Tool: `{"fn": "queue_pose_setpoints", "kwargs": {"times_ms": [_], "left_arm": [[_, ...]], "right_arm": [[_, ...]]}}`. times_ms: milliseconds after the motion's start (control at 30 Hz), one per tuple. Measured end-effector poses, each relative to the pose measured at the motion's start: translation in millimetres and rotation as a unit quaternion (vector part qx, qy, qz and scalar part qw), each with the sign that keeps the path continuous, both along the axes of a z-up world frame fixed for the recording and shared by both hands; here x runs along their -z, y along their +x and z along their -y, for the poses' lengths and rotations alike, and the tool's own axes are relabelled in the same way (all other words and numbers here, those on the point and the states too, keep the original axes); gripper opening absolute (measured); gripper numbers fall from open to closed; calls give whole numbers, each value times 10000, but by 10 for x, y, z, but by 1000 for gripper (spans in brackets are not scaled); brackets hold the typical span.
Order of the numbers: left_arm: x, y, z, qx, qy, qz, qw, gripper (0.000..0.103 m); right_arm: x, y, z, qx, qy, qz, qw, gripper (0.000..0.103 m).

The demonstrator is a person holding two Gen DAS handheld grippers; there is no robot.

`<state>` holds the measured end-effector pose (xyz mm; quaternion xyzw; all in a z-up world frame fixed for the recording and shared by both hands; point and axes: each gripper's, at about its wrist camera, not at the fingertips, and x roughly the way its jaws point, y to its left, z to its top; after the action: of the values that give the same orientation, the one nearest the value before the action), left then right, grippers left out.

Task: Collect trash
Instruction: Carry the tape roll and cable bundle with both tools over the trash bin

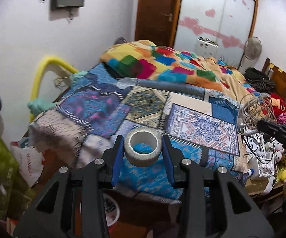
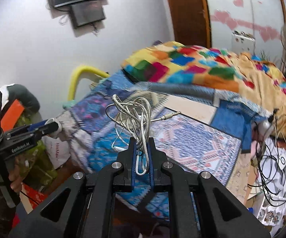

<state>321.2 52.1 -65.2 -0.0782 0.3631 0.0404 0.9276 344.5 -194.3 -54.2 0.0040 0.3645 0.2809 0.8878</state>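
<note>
My left gripper (image 1: 142, 141) is shut on a grey tape roll (image 1: 142, 147), held by its sides between the blue pads above the patterned bedspread (image 1: 95, 109). My right gripper (image 2: 142, 141) is shut on a tangled white cable bundle (image 2: 134, 117) with a metal jack plug sticking out to the right. The bundle is lifted above the bed. The right gripper with the cable also shows at the right of the left wrist view (image 1: 262, 111). The left gripper shows at the left of the right wrist view (image 2: 43, 128).
A colourful patchwork blanket (image 1: 162, 63) is piled at the far end of the bed. A side table (image 2: 272, 168) at the right holds black cables and papers. A white bag (image 1: 29, 162) and green cloth lie on the floor at left. A yellow rail (image 1: 43, 69) stands by the wall.
</note>
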Motion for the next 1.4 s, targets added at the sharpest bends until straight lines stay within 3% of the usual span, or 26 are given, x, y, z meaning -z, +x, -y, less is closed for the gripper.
{"fn": "queue_pose_setpoints", "kwargs": {"times_ms": [267, 567, 733, 867, 1167, 1400], "left_arm": [[-23, -737, -568, -494, -30, 27, 9988, 37], [199, -1438, -1062, -1116, 1, -180, 9936, 37], [434, -1693, -1258, -1335, -109, -422, 9901, 37], [681, -1790, -1402, -1483, -437, -613, 9861, 37], [1392, -1703, -1563, -1672, -1158, -1328, 9701, 37], [1713, -1588, -1558, -1657, -1190, -1722, 9637, 37]], "right_arm": [[-94, -451, -668, -617, -97, 152, 9979, 9], [134, -768, -1405, -1379, -224, -107, 9901, 9], [397, -862, -1783, -1739, -395, -433, 9830, 9], [669, -944, -2066, -1925, -681, -731, 9762, 9], [1424, -865, -2490, -2106, -1328, -1593, 9553, 10], [1984, -661, -2782, -2148, -1651, -2269, 9355, 10]]}}
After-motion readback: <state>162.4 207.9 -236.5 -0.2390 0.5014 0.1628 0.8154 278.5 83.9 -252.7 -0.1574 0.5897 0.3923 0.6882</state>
